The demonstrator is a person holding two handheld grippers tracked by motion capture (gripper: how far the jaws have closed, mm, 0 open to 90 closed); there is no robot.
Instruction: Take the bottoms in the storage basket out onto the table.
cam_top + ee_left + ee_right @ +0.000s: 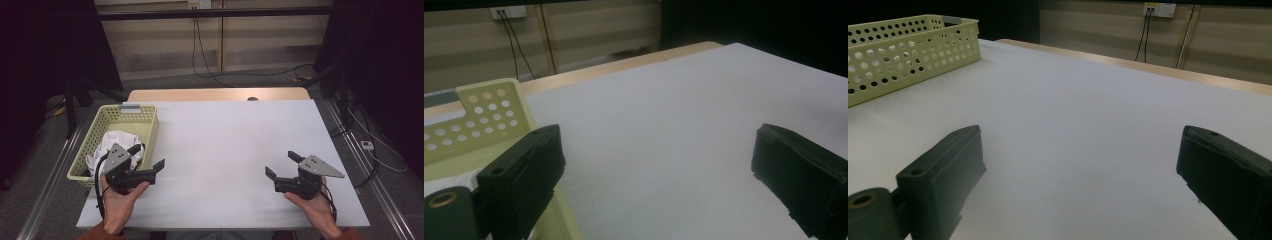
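A pale yellow-green perforated basket [146,125] stands at the table's left edge with a crumpled white cloth [116,142] inside it. My left gripper [148,158] is open and held at the basket's near right corner. In the left gripper view [659,140] one jaw hangs over the basket [479,120] rim and the other over bare table. My right gripper [282,164] is open near the table's front right, with nothing between its jaws. In the right gripper view [1083,137] the basket [908,50] sits far off to the left.
The white table [225,135] has a wooden strip [215,94] along its far edge. Behind it are a wall with cables and a socket [1158,9]. Dark curtains and metal floor rails flank the table on both sides.
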